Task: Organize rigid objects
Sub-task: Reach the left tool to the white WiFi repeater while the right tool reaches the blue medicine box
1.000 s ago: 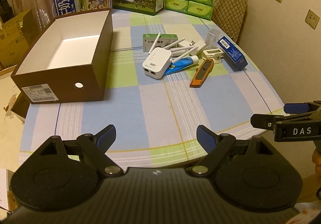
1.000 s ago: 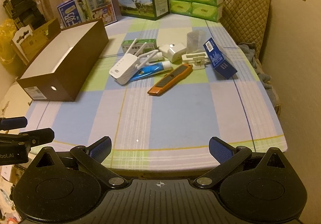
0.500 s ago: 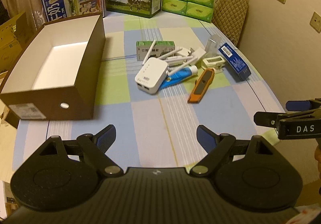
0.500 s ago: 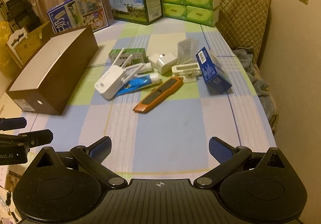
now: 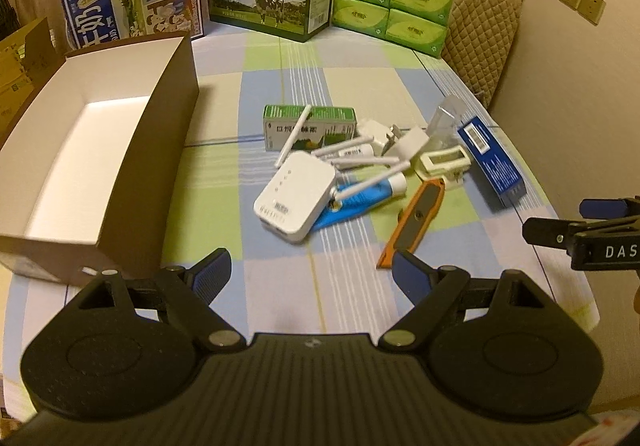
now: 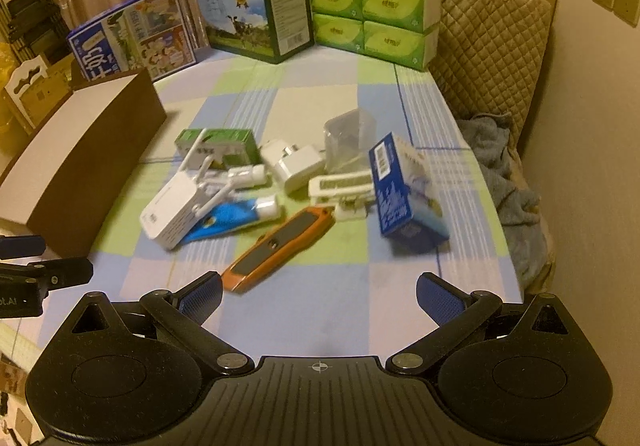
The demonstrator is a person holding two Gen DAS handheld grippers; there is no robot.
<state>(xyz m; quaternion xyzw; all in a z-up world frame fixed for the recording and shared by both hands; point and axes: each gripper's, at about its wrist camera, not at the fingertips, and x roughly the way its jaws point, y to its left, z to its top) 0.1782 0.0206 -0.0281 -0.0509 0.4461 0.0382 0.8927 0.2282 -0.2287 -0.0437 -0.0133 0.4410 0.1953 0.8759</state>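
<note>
Cluttered pile of router (image 5: 294, 200), toothpaste tube (image 5: 360, 200) and orange utility knife (image 6: 276, 248) at mid-table, brown open box (image 5: 132, 166) at left edge, bare tablecloth (image 6: 320, 310) in front, left gripper (image 5: 312, 272) and right gripper (image 6: 320, 296) both spread wide, holding nothing.

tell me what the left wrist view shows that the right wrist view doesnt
Only the left wrist view shows the box interior, white and empty, and the right gripper at its edge. Only the right wrist view shows a grey cloth on the chair and the left gripper at its edge. Both show the router, the knife and the blue carton on the table.
</note>
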